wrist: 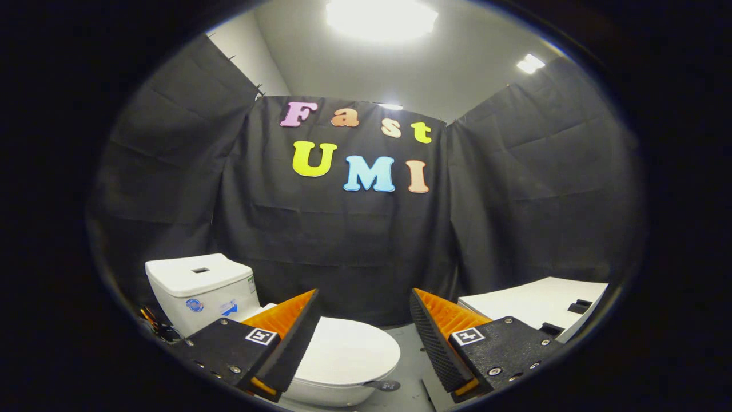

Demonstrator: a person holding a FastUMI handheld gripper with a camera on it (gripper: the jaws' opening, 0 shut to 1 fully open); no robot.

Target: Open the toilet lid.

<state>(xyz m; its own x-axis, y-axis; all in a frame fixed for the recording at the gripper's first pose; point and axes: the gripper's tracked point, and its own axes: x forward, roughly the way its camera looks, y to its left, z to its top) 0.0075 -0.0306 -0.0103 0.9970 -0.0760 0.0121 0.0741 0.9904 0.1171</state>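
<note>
A white toilet stands on the floor below and ahead of my gripper (pixel 363 320). Its lid (pixel 349 352) lies flat and closed over the bowl, partly hidden behind my left finger (pixel 291 337). A small grey tab (pixel 384 385) sticks out at the lid's front rim. The white tank (pixel 200 289) rises behind the bowl, beyond the left finger, with a small dark slot in its top. My fingers are spread wide apart with nothing between them, held above the lid and not touching it.
A white flat-topped unit (pixel 532 306) stands beyond my right finger, with small dark pieces on it. Black cloth walls close the booth on three sides. Grey floor (pixel 409 349) shows between the toilet and the white unit. Some cables lie beside the tank.
</note>
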